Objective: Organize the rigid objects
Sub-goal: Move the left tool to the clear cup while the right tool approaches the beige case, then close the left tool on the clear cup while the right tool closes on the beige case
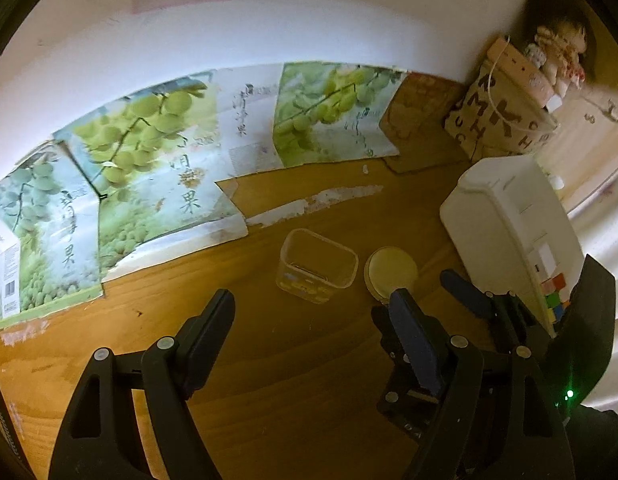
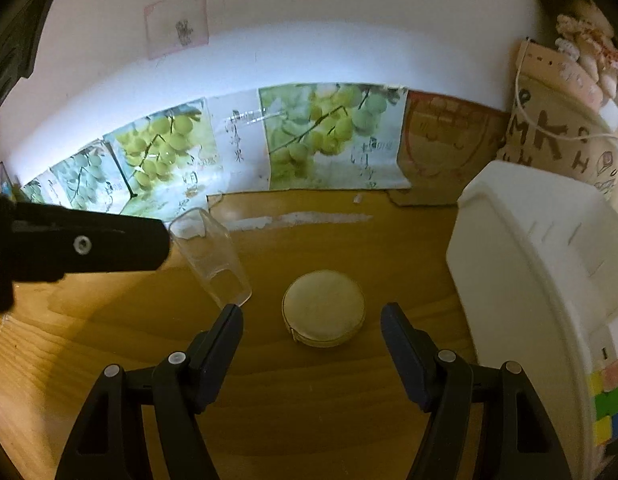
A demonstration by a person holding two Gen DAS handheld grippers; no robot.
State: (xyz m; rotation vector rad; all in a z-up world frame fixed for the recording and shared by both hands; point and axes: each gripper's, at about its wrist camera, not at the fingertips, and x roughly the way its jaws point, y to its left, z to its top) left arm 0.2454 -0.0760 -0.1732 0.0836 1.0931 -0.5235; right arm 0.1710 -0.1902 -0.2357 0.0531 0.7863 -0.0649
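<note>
On the wooden table (image 2: 109, 360): one clear plastic container (image 2: 209, 258), one round cream case (image 2: 324, 308) beside it, one white bin (image 2: 529, 264) at right. Behind: grape-printed cartons (image 2: 325, 132) with Chinese script, unreadable. Left gripper (image 1: 313, 320) and right gripper (image 2: 311, 324) both spread wide, gripping nothing; case just ahead of right.

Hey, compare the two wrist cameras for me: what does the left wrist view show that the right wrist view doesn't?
Only the left wrist view: the right tool seen from outside, its fingers open near the round case, and the grape-print cardboard lying flat on the table at the left.

Only the right wrist view: the left tool's dark body intruding from the left, and the right tool's open fingers framing the case.

Both: the clear container, the round cream case, the white box, the wooden table and the grape posters.
</note>
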